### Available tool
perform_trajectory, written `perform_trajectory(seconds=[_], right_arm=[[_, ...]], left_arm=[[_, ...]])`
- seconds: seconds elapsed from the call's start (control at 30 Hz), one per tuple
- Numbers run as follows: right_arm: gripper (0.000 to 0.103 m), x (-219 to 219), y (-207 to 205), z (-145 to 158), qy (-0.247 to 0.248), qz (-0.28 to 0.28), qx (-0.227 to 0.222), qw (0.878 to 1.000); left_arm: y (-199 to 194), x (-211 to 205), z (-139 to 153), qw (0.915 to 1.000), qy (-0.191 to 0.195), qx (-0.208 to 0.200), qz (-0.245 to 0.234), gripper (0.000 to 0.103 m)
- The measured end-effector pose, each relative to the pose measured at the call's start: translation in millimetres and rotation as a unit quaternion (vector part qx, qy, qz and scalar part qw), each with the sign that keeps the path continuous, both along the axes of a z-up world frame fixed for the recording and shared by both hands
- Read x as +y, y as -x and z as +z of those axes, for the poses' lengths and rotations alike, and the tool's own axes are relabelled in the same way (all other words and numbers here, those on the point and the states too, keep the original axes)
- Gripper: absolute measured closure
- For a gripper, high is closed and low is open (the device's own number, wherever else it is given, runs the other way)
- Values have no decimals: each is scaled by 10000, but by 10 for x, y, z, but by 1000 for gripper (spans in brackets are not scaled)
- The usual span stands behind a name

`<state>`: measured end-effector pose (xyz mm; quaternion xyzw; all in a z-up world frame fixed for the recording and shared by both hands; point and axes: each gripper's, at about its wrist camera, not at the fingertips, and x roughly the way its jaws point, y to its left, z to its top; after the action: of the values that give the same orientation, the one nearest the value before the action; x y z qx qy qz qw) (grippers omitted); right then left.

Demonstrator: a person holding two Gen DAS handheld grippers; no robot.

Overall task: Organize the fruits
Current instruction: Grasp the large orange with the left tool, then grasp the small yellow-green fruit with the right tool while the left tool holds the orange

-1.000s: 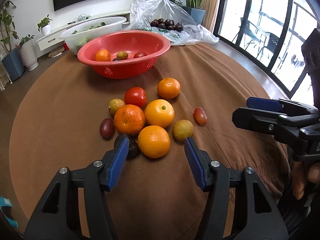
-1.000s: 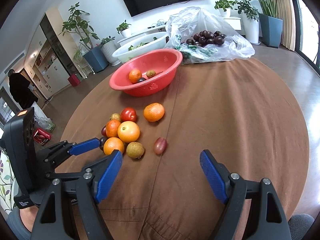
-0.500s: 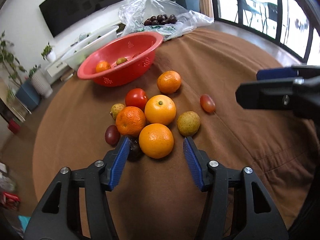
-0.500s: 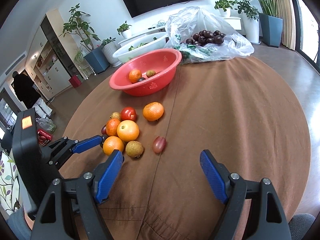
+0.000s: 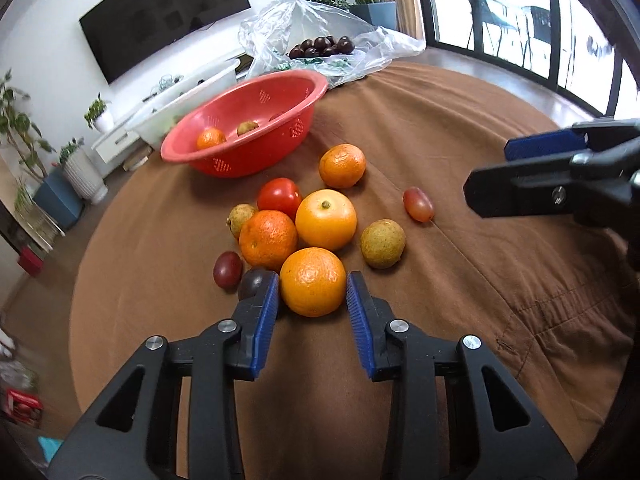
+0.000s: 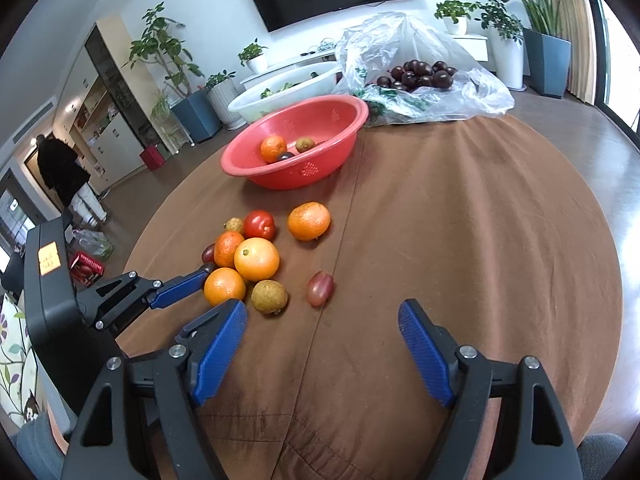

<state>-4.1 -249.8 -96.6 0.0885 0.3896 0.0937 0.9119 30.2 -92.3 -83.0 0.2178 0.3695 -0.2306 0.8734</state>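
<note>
The left gripper (image 5: 312, 300) is closing its jaws around the nearest orange (image 5: 312, 281), which sits between the blue pads; the pads stand right at its sides, and whether they press on it yet I cannot tell. That orange lies on the brown tablecloth (image 5: 460, 288) at the near edge of the fruit cluster, well in front of the red basket (image 5: 256, 120), with a dark plum (image 5: 253, 281) touching the left pad's outer side. The right gripper (image 6: 322, 354) hovers with jaws wide apart and empty, near a small reddish fruit (image 6: 319, 288) further from the basket.
</note>
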Motion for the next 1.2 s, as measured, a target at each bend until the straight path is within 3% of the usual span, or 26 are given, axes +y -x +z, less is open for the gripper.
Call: perform_trajectory(seconds=[0.37,0.73,1.2], right_arm=[[22,198,-87,-54,304,392,111,9987],[26,482,-216,-106,832,870,171,9926],[47,728,-462,-221,1200,1333,504,9825]], left_arm=[[69,285,148,9917,1028,770,-12,71],[176,527,154,9886,981,1135,89,71],[34,485,124,9873,887,1319,82,69]])
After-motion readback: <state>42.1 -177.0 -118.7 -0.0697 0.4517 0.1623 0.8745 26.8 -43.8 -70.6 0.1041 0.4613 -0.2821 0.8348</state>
